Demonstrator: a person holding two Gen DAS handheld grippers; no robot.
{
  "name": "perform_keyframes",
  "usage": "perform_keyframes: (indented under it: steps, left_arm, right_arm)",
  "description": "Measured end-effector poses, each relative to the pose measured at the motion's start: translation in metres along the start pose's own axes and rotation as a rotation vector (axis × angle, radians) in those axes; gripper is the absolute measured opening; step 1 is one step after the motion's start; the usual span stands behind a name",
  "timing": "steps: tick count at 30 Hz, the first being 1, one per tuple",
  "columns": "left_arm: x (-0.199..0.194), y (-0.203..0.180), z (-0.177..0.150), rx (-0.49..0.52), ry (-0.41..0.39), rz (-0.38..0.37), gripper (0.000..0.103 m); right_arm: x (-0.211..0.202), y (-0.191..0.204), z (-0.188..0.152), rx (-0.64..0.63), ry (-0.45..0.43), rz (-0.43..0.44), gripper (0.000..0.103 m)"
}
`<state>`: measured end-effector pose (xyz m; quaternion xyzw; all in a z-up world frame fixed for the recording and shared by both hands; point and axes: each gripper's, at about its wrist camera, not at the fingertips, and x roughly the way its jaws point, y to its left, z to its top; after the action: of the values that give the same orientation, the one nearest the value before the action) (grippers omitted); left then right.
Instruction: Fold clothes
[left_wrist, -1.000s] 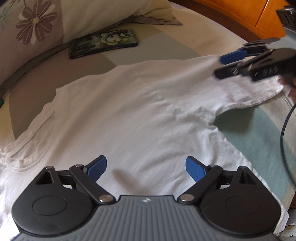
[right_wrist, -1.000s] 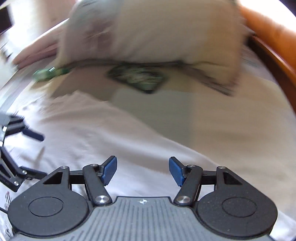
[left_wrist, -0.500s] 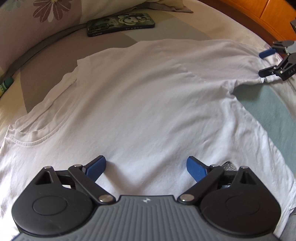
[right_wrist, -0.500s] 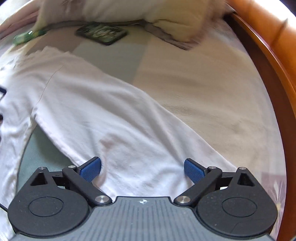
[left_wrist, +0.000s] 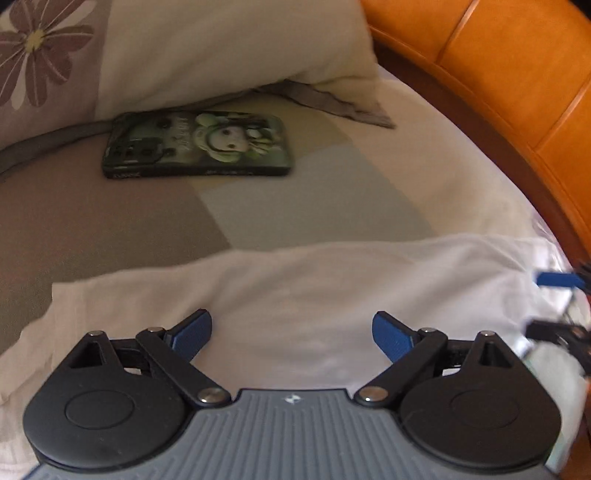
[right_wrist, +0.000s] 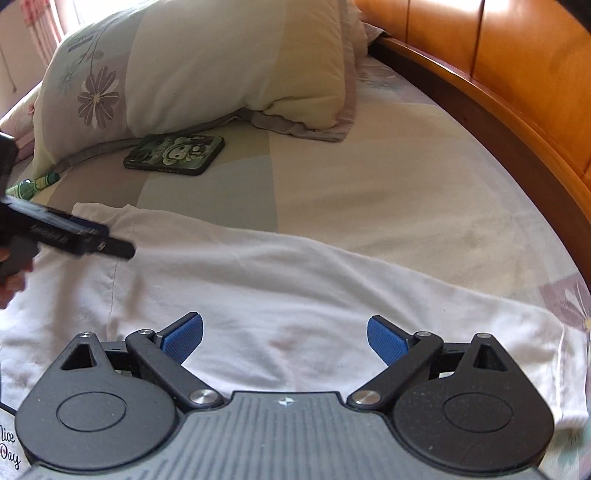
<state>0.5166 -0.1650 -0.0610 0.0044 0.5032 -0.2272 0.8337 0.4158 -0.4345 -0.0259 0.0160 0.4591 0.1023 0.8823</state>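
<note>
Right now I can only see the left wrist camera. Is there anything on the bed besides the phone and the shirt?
Observer: Yes. A small green bottle lies at the foot of the pillow, left of the phone.
Operator: Is my other gripper open? It's just a blur here.
Observer: The right gripper is wide open and holds nothing, low over the white shirt.
Operator: Is the shirt clean there?
Observer: Not quite. A faint pinkish mark shows on the cloth between its fingers.
</note>
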Motion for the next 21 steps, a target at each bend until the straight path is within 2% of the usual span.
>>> perform_keyframes:
  steps: [3,6,10,13,15,16,18,21]
  left_arm:
    - [0.011,0.005,0.015,0.016,-0.007,0.035,0.099]
    - [0.019,0.011,0.031,0.02,-0.009,0.063,0.096]
    - [-0.018,0.019,0.029,-0.082,-0.049,-0.022,0.098]
    - [-0.025,0.027,0.011,-0.127,0.009,-0.078,0.098]
    - [-0.015,0.036,0.002,-0.128,0.061,-0.061,0.097]
    - [-0.012,0.041,0.0,-0.119,0.048,-0.049,0.094]
    - [-0.01,0.049,0.004,-0.09,-0.012,0.011,0.098]
    - [-0.004,0.059,0.016,-0.03,-0.012,0.117,0.099]
  right_arm:
    - [-0.001,-0.004,-0.009,-0.003,0.007,-0.019,0.098]
    - [-0.002,-0.008,-0.014,0.015,0.013,-0.038,0.098]
    - [-0.01,-0.012,-0.013,0.047,-0.011,-0.043,0.098]
    - [-0.009,-0.013,-0.013,0.064,-0.012,-0.041,0.099]
    - [-0.007,-0.013,-0.013,0.064,-0.01,-0.038,0.099]
    - [-0.006,-0.012,-0.013,0.058,-0.008,-0.038,0.099]
    - [-0.004,-0.01,-0.013,0.043,-0.003,-0.038,0.099]
    - [-0.003,-0.01,-0.012,0.027,0.002,-0.045,0.099]
